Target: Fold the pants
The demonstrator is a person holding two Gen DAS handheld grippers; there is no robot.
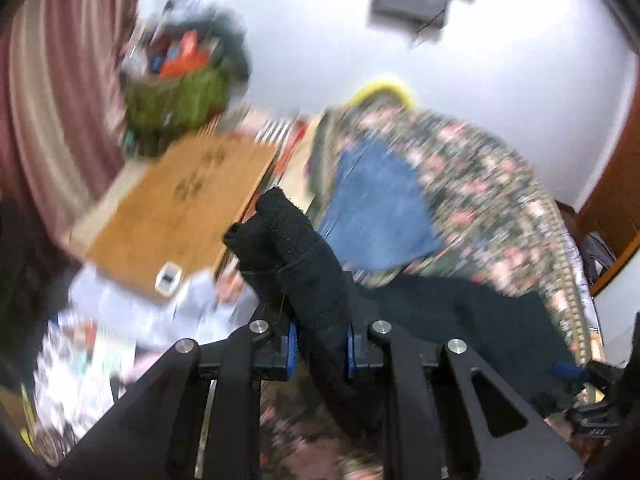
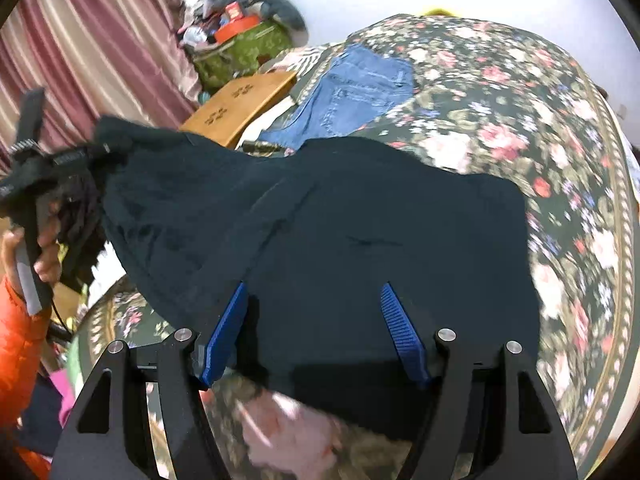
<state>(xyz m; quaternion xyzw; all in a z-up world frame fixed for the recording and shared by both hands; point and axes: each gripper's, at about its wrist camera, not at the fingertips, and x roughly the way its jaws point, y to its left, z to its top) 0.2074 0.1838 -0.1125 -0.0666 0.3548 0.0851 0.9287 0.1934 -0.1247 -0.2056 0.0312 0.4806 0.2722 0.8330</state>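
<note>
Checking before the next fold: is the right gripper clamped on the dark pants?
No, the right gripper stands open, its blue pads apart over the dark pants.

The pants [image 2: 360, 240] lie on the bedspread [image 2: 520, 120], and one end is lifted to the left, clamped in the left gripper [image 1: 320, 344]. The right gripper [image 2: 314, 332] is above the near edge of the pants. Behind the pants lie jeans [image 2: 352, 92]. Left of the jeans stands a wooden board [image 2: 240, 100], and behind it a bag [image 2: 244, 52] with things on top.
</note>
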